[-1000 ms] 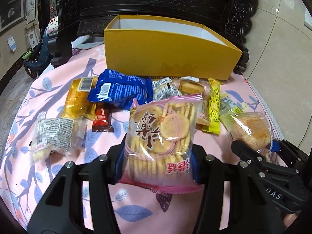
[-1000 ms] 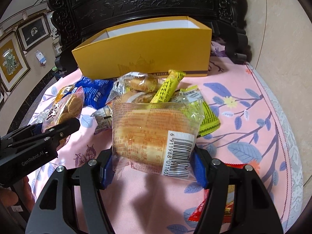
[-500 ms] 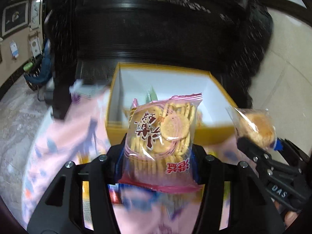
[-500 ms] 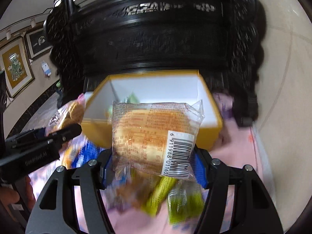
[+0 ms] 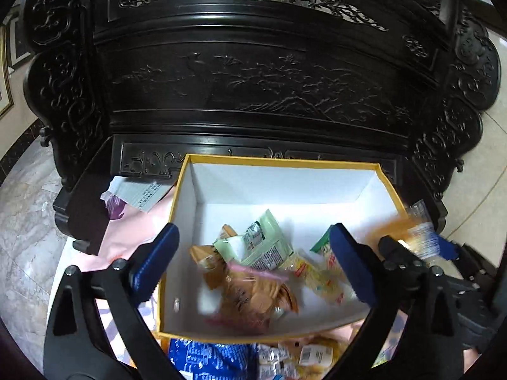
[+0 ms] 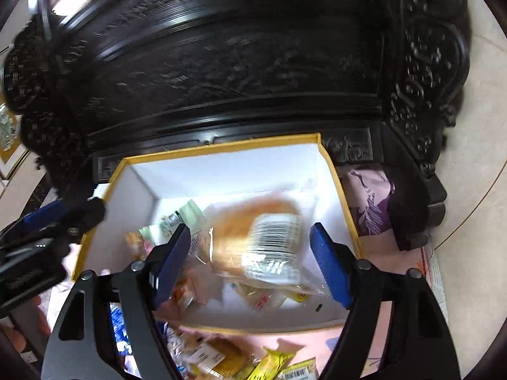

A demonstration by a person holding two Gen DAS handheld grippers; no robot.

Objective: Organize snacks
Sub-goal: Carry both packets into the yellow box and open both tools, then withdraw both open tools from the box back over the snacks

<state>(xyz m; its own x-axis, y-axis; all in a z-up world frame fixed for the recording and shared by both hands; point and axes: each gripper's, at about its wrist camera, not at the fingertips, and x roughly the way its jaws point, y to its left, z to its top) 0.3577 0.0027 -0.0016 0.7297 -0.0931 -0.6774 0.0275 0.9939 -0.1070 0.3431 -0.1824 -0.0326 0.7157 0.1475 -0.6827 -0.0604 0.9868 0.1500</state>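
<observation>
Yellow box [image 5: 177,228], white inside, holds loose snack packets [image 5: 256,247].

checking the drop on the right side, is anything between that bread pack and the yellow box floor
Nothing visible blocks it. The bread pack is blurred, between the opening jaws of the right tool, above the open yellow box. Below lie only snacks already inside.
</observation>
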